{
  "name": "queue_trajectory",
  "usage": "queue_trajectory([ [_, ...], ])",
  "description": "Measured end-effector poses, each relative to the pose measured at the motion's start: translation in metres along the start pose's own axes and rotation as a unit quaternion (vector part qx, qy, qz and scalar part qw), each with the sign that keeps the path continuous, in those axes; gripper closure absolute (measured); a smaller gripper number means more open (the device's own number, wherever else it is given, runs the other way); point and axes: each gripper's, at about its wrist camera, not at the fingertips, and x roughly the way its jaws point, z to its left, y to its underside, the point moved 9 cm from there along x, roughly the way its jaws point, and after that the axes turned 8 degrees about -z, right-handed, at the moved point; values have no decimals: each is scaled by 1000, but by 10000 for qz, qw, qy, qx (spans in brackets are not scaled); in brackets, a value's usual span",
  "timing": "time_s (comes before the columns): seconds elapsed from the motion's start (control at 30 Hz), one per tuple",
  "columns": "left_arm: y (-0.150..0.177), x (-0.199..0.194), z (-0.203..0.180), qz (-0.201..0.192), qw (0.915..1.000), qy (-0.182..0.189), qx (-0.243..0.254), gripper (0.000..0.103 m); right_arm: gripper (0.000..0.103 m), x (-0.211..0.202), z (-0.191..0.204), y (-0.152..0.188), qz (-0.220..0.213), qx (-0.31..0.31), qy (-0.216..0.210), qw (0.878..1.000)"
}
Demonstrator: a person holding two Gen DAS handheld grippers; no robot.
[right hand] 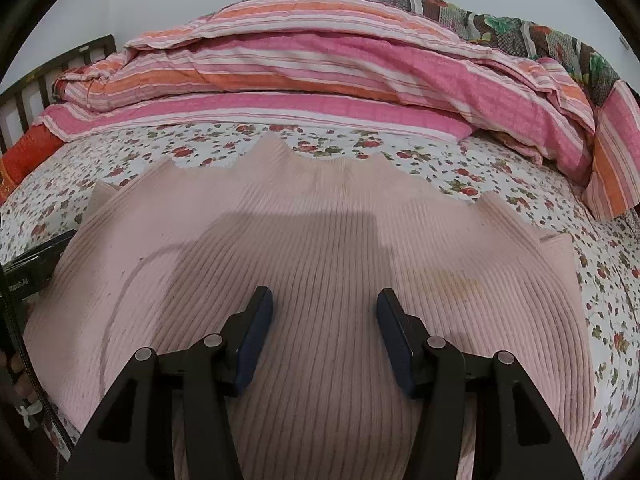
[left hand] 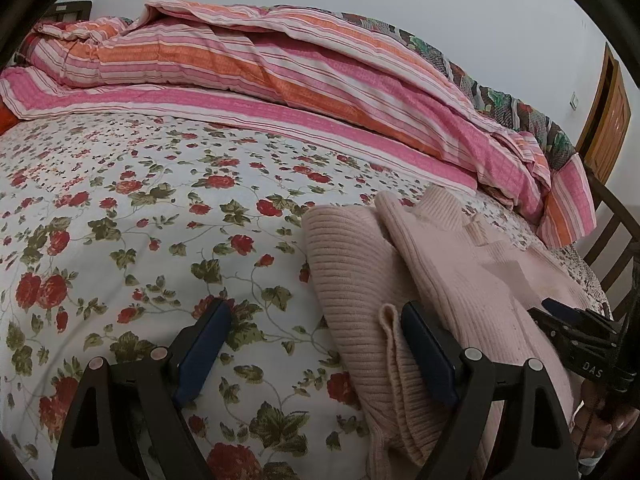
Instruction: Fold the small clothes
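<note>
A pale pink ribbed knit sweater (right hand: 320,240) lies on the floral bedsheet (left hand: 140,220). In the left wrist view the sweater (left hand: 452,264) is at the right, its sleeve folded over the body and the collar toward the far side. My left gripper (left hand: 316,320) is open, its right finger over the sweater's left edge, its left finger over bare sheet. My right gripper (right hand: 324,306) is open and empty just above the middle of the sweater. It also shows in the left wrist view (left hand: 576,320) at the right edge.
A rolled pink and orange striped quilt (left hand: 300,80) lies along the far side of the bed, with a patterned blanket (right hand: 480,12) behind it. A dark wooden bed frame (left hand: 612,240) stands at the right, a wooden door (left hand: 608,120) beyond it.
</note>
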Motion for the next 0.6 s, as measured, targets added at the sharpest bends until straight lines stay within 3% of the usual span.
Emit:
queue_trajectory([
  [0.6, 0, 1, -1, 3, 10000, -31, 31, 16, 49, -14, 2, 11, -211, -134, 53, 9997],
])
